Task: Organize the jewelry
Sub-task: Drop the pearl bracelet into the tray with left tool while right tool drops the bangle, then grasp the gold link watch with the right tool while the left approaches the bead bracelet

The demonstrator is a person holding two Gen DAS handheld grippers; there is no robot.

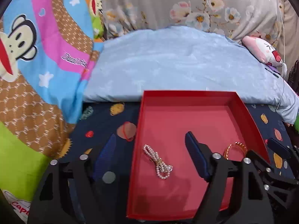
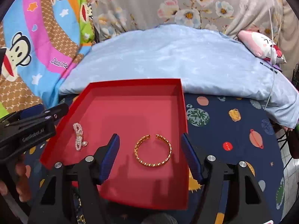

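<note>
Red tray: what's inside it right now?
Inside the red tray: a pearl bracelet and a gold bangle. Gripper fingers hide part of the tray's near floor.

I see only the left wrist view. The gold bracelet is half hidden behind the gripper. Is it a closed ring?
Observer: No. In the right wrist view the gold bracelet is an open cuff, with its gap toward the far wall of the red tray.
Operator: Does the right hand-held gripper hold it?
Observer: No. The right hand-held gripper is open; the bracelet lies flat on the tray floor between its fingers, touching neither.
Operator: Is the pearl bracelet near it?
Observer: No. The pearl bracelet lies apart, by the tray's left wall.
</note>
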